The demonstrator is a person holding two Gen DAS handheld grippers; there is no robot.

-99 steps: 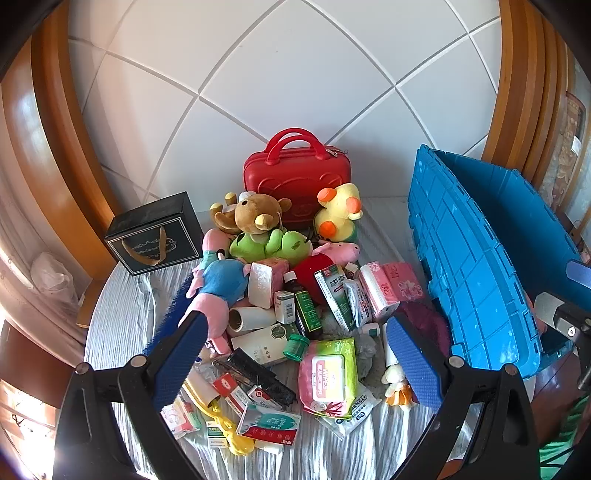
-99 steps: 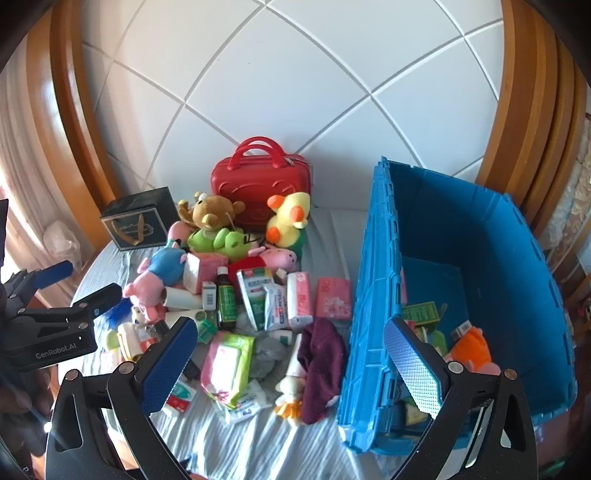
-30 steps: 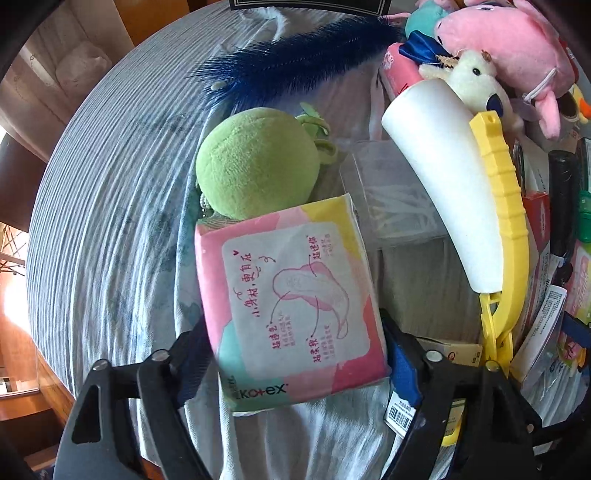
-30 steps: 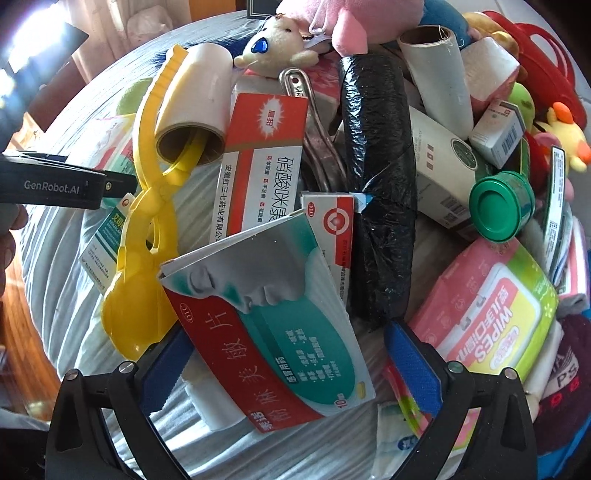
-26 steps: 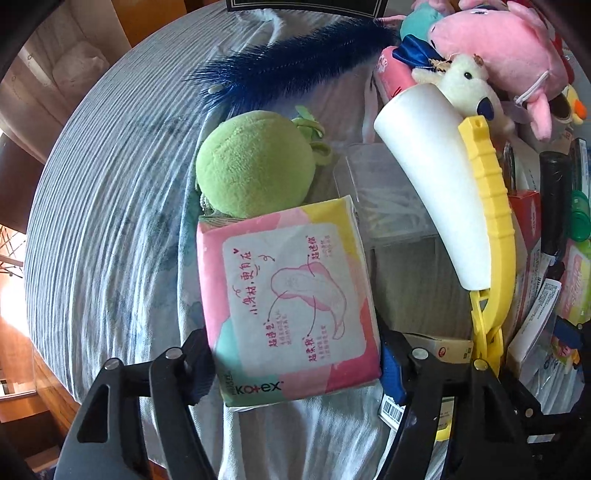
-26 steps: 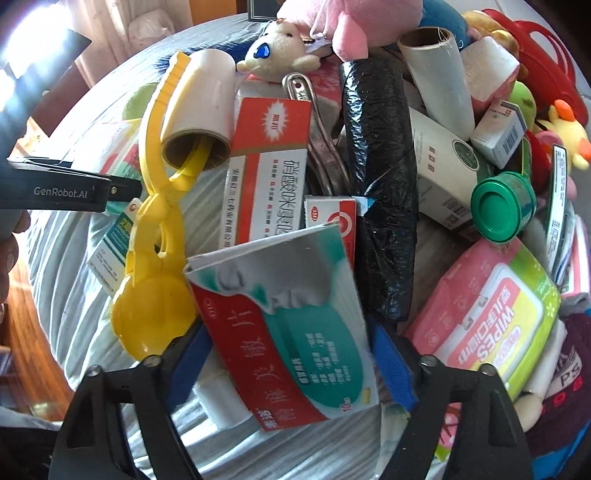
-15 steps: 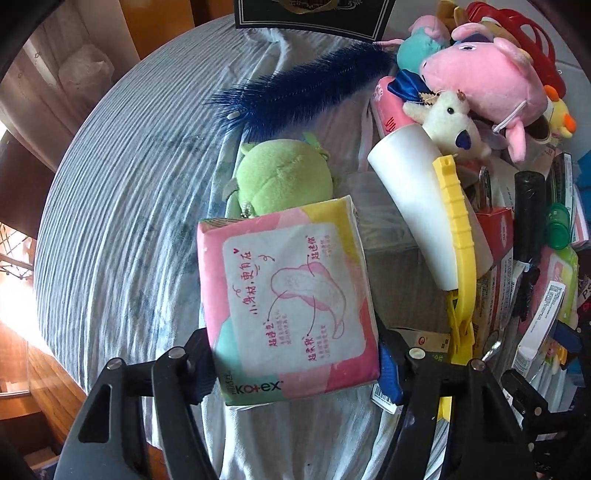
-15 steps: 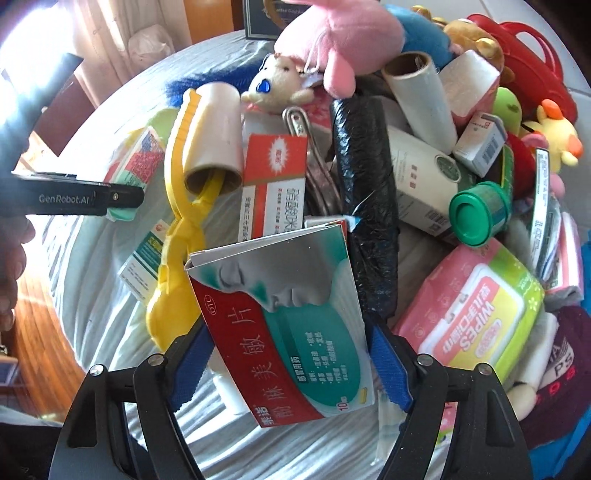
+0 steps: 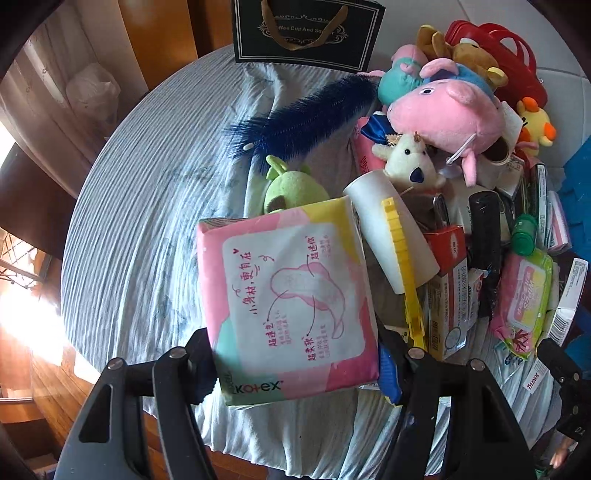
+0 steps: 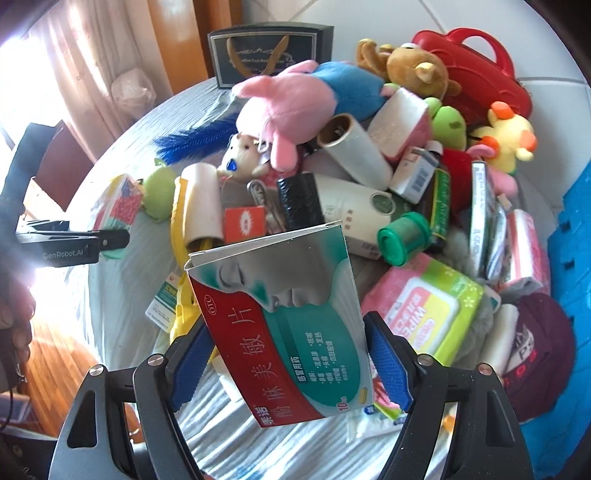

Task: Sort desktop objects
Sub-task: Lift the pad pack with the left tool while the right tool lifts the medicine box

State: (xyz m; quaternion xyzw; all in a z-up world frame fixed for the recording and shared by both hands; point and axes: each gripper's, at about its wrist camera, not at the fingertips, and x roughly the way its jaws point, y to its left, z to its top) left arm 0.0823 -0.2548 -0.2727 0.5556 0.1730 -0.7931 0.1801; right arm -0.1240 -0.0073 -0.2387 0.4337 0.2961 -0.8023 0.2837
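Note:
My left gripper [image 9: 295, 369] is shut on a pink Kotex sanitary pad pack [image 9: 288, 299] and holds it lifted above the striped tablecloth. My right gripper [image 10: 288, 362] is shut on a red, green and grey medicine box [image 10: 284, 325], lifted above the pile. The left gripper also shows in the right wrist view [image 10: 74, 243] at the left, with the pad pack [image 10: 118, 206] in it. The pile holds plush toys, boxes, rolls and a wipes pack [image 10: 436, 306].
A pink pig plush [image 9: 447, 114], blue brush [image 9: 303, 122], green plush [image 9: 291, 188], yellow-handled lint roller [image 9: 391, 236] and green-capped bottle [image 10: 402, 236] lie in the pile. A black gift bag [image 9: 306, 33] and red case [image 10: 476, 74] stand behind. The blue crate [image 10: 572, 229] is at right.
Both grippers have risen and pulled back from the pile, each carrying its item: the pad pack on the left, the medicine box on the right. More of the table shows.

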